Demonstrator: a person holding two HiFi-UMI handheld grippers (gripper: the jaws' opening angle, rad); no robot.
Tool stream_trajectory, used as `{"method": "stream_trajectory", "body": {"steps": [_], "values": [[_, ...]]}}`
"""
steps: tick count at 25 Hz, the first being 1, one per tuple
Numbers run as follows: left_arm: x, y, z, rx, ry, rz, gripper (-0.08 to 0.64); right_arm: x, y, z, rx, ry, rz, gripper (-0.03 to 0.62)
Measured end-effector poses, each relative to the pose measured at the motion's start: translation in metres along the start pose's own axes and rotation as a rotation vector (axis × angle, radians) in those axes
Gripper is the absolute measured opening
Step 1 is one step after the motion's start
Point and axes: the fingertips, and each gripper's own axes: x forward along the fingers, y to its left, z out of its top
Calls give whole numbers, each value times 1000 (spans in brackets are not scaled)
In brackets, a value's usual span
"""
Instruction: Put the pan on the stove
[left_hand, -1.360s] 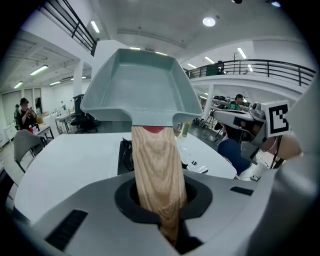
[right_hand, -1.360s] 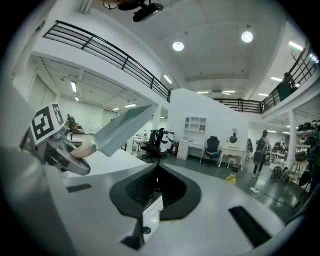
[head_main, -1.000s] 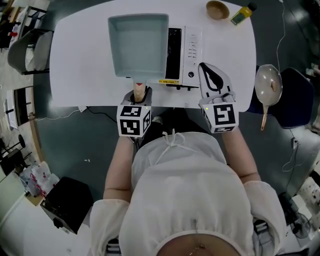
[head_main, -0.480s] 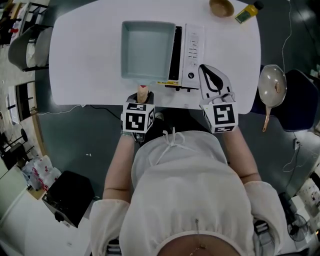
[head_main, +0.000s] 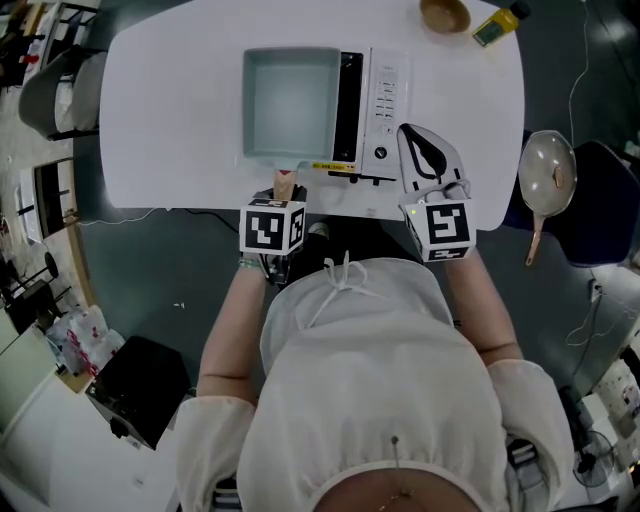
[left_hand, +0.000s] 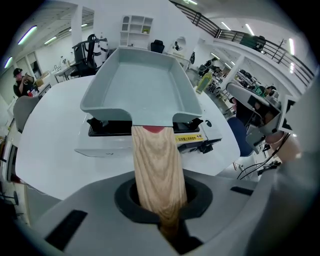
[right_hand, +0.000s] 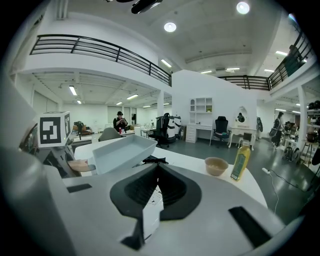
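Two grippers, yours. Left gripper (left_hand: 159, 202): jaws clamped on the pan's wooden handle (left_hand: 156, 160); pan (left_hand: 142, 85) straight ahead, over the stove (left_hand: 100, 139), contact unclear. Right gripper (right_hand: 157, 172): jaws together, empty; pan ahead-left, bowl (right_hand: 216, 166) and yellow bottle (right_hand: 240, 161) ahead-right.

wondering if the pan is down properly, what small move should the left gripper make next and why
Probably ease the left gripper down a touch: it grips the wooden handle, and the pan looks tilted over the black stove grate, seemingly not flat yet.
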Motion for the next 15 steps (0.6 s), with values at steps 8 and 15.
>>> {"method": "stream_trajectory", "body": {"steps": [8,15], "values": [[-7,-12,2,-58,85,-136,54,6,3,-1,9,0,19,6],[-8,-10,7,-40,146,-137,54,8,6,-1,18,3,28,6]]}}
